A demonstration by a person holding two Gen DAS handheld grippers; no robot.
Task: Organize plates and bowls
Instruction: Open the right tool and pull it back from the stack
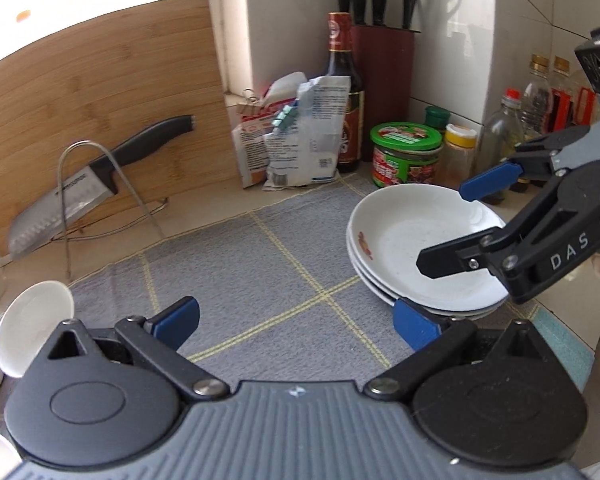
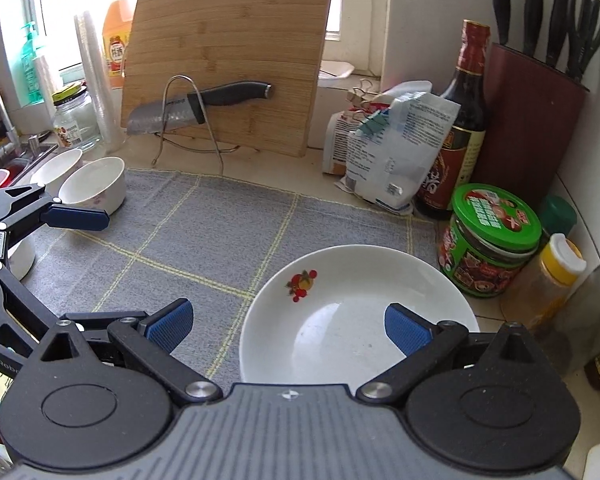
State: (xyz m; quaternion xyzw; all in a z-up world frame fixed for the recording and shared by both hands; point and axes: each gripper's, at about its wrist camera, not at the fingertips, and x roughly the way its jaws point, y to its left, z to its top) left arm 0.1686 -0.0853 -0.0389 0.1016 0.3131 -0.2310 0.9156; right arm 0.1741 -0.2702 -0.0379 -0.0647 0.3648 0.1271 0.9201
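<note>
**Two open grippers over a stack of three plates**

Nearest the lens, the right gripper (image 2: 288, 326) spreads its two ribbed blue pads wide, empty, one pad over the top plate's basin. The left gripper (image 1: 296, 322) gapes equally wide and grips nothing.

The grey woven mat (image 2: 204, 232), crossed by yellow lines, fills the centre. At 4 o'clock on it sits the stack of plates (image 1: 420, 248): three glossy white round dishes, the top one bearing a small red fruit print; the lower two show only their rims. At 9 o'clock stand two white bowls (image 2: 94, 184), round and smooth, a third partly hidden behind them. Further white crockery at the left edge is cut off.
</note>
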